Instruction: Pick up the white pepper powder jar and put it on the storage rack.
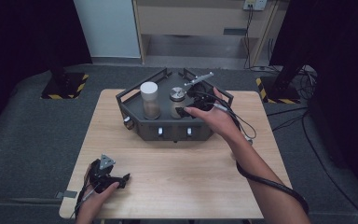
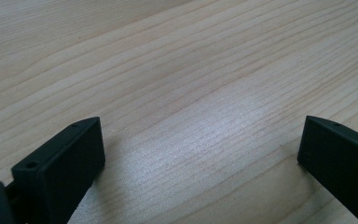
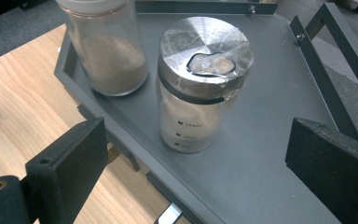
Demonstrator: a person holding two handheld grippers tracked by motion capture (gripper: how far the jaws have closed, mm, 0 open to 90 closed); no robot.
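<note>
Steel-capped jar (image 3: 200,84) standing free on grey tray (image 3: 270,154), just beside brown-powder jar (image 3: 109,46) cut off at top. Right gripper (image 3: 196,158) close before it, jaws spread, nothing between. Left gripper (image 1: 121,179) resting on wooden table (image 1: 182,177), jaws apart, empty. Lid's dented opening hard to read.

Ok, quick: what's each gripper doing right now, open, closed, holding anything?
Left gripper: open, holding nothing, low over the bare table.
Right gripper: open, holding nothing; the metal-lidded jar stands free ahead of its jaws.
</note>
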